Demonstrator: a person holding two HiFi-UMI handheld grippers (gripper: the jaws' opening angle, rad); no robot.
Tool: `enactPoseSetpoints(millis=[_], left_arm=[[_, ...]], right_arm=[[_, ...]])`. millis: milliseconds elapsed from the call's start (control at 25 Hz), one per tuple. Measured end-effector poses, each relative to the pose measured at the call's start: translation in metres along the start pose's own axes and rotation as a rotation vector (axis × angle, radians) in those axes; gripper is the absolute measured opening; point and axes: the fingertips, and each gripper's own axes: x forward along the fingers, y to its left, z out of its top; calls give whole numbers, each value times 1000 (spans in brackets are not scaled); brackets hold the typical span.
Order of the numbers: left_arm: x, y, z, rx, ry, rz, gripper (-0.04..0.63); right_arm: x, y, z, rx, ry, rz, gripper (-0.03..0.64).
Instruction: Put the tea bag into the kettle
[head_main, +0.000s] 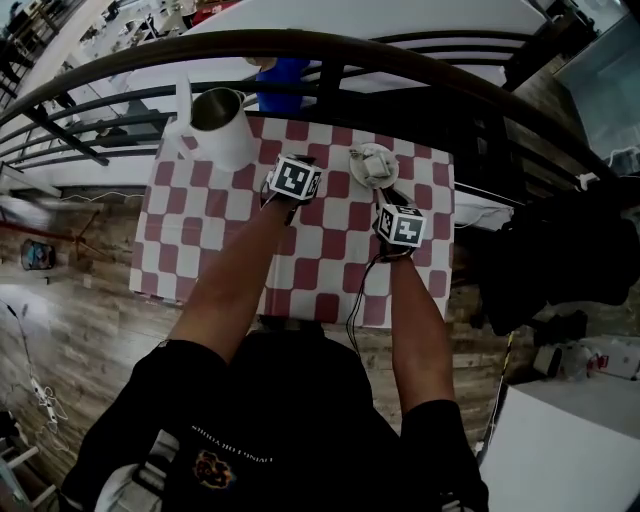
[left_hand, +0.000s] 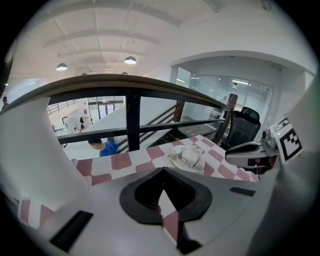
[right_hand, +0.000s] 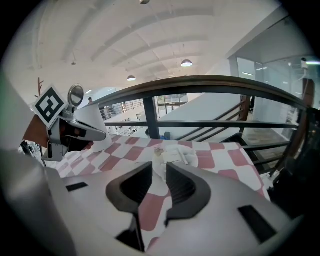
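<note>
A white kettle (head_main: 222, 125) stands open-topped at the far left corner of the checked table (head_main: 200, 250); it fills the left of the left gripper view (left_hand: 30, 160) and shows in the right gripper view (right_hand: 101, 140). Tea bags lie on a small white plate (head_main: 373, 165) (left_hand: 187, 157) (right_hand: 175, 155) at the far middle. My left gripper (head_main: 298, 165) (left_hand: 162, 170) hovers between kettle and plate, its tips touching and nothing in them. My right gripper (head_main: 388, 195) (right_hand: 159, 167) is just short of the plate, jaws apart and empty, a tea bag tag (right_hand: 159, 151) beyond the gap.
A dark curved railing (head_main: 330, 50) runs right behind the table's far edge, above a lower floor where a person in blue (head_main: 280, 85) stands. A black chair (head_main: 540, 260) sits right of the table. Wooden floor lies to the left.
</note>
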Motion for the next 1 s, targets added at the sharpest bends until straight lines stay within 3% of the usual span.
enactPoseSetpoints(millis=[1000], left_arm=[[38,31,-33,-57,87,13,-2]], right_arm=[[58,-1,-26,-15,126,16,95]])
